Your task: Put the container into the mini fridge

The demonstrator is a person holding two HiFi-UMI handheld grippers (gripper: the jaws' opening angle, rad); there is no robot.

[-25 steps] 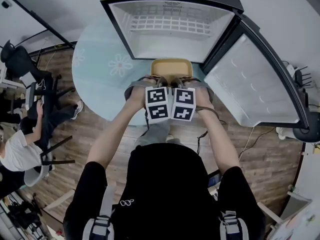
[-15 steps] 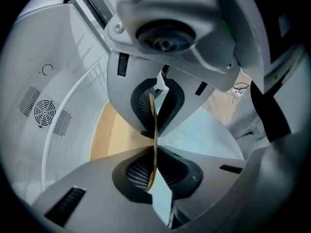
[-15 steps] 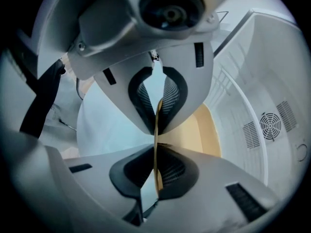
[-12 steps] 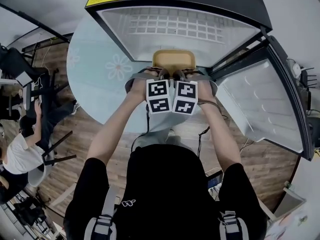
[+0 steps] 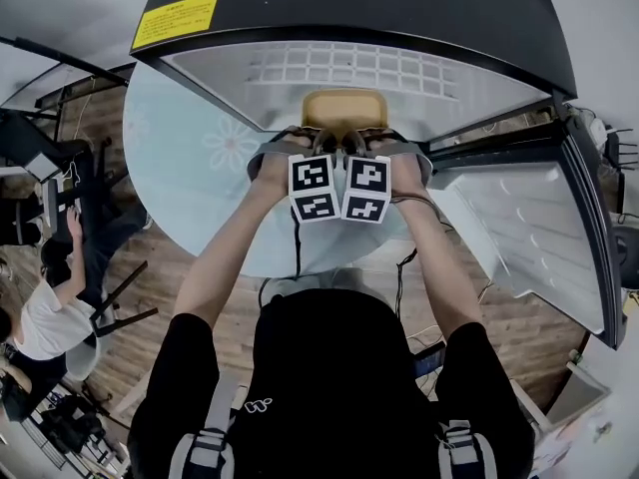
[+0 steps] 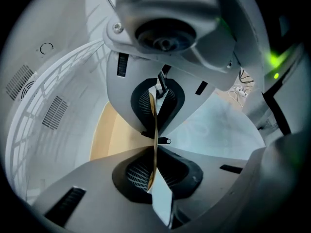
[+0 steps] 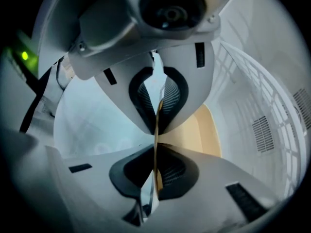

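Mini fridge (image 5: 469,83) open | left gripper (image 6: 154,140), right gripper (image 7: 156,141) side-by-side, fingers pinching container (image 5: 344,108) rim

A round pale-blue table (image 5: 180,168) stands on a wood-plank floor (image 5: 165,287); a person (image 5: 42,319) sits at left.

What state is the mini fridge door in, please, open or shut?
Open: the mini fridge door stands out rightward, wire shelf visible inside.

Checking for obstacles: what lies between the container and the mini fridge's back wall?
Nothing: in the left gripper view, only bare white fridge interior runs from the tan container to the vented back wall.
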